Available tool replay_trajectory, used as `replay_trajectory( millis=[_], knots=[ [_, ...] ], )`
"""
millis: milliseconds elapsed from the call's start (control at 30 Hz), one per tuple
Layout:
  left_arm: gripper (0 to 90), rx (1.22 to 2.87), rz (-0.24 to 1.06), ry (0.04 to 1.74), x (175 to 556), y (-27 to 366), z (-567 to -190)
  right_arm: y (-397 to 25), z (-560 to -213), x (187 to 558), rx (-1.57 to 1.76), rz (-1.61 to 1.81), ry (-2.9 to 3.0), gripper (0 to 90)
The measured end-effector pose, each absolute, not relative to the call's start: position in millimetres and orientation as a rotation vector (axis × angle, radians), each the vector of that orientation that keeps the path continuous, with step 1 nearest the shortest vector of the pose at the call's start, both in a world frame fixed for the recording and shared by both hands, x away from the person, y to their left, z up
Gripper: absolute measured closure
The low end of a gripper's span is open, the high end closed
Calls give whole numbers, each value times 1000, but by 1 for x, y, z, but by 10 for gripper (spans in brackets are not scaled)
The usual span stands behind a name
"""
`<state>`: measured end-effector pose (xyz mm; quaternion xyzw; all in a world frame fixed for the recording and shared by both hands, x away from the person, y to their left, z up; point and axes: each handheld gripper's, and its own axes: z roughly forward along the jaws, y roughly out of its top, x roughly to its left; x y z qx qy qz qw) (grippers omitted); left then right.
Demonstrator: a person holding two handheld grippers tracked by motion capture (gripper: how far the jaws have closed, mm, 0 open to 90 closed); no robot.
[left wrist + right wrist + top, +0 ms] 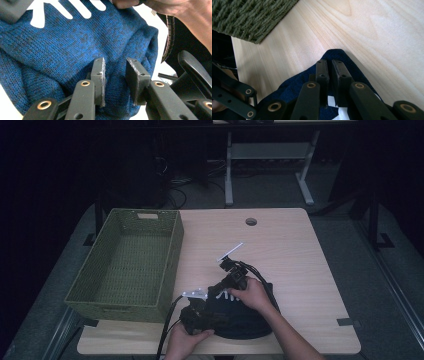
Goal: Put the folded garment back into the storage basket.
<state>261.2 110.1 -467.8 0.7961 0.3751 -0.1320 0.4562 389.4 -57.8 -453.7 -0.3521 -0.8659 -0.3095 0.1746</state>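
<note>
A dark blue knit sweater (250,320) with white lettering lies bunched at the table's front edge. My left gripper (211,317) is at its left side. In the left gripper view the jaws (115,66) stand apart over the blue knit (62,42), and a fold bulges up between the pads. My right gripper (217,291) is at the sweater's far-left edge. In the right gripper view its jaws (329,62) are nearly together on the sweater's dark rim (294,82), low over the wood.
A green woven basket (172,255) stands empty on the table's left half, its corner (249,15) close to the right gripper. Bare light wood (290,250) runs to the right and back, with a cable hole (251,221). A desk frame stands behind.
</note>
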Motion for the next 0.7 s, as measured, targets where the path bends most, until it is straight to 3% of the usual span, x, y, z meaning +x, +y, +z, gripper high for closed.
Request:
replay_trajectory(
  millis=[200, 467, 700],
  knots=[
    [691, 1966, -324, 920, 261, 110, -468, -51, -442, 388, -967, -925, -2462, 812],
    [690, 1966, -321, 916, 261, 110, -468, -45, -452, 393, -1017, -857, -2484, 819],
    [681, 1945, -329, 914, 262, 112, -464, -67, -432, 386, -1022, -973, -2459, 800]
  ],
)
